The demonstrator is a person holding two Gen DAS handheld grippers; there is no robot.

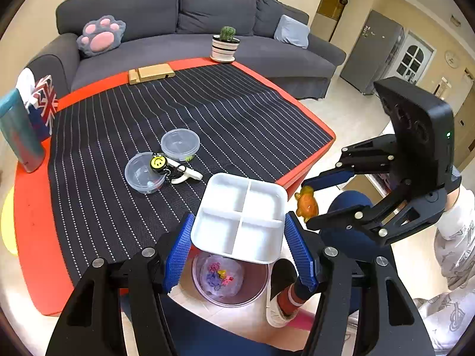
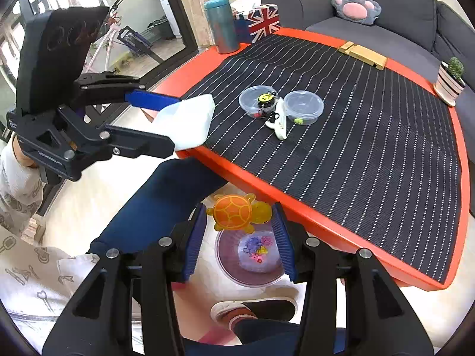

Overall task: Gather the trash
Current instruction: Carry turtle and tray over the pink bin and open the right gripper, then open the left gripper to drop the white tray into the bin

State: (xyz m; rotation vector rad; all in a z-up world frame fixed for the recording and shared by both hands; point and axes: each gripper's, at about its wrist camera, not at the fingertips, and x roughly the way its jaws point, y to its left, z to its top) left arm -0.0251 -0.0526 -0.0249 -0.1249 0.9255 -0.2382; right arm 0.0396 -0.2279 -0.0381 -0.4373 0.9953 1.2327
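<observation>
My left gripper (image 1: 237, 228) is shut on a white four-compartment tray (image 1: 240, 216) and holds it at the table's near corner, above a round bin (image 1: 231, 279) on the floor with a bag of small colourful bits in it. The tray's compartments look empty. My right gripper (image 2: 239, 222) holds an orange and yellow toy turtle (image 2: 234, 212) between its blue pads, right above the same bin (image 2: 252, 255). The turtle (image 1: 307, 204) and right gripper (image 1: 308, 201) also show in the left wrist view, just right of the tray. The left gripper (image 2: 175, 118) with the tray (image 2: 190, 121) shows in the right wrist view.
On the striped mat (image 1: 178, 112) lie two clear round tubs (image 1: 179, 144), a smiley keychain (image 1: 157, 162) and a white tool (image 1: 187, 175). A cactus pot (image 1: 225, 44), wooden stand (image 1: 151, 72), flag tissue box (image 1: 43, 103) and teal bottle (image 1: 17, 130) stand along the edges. The person's legs and shoe (image 2: 255, 308) are beside the bin.
</observation>
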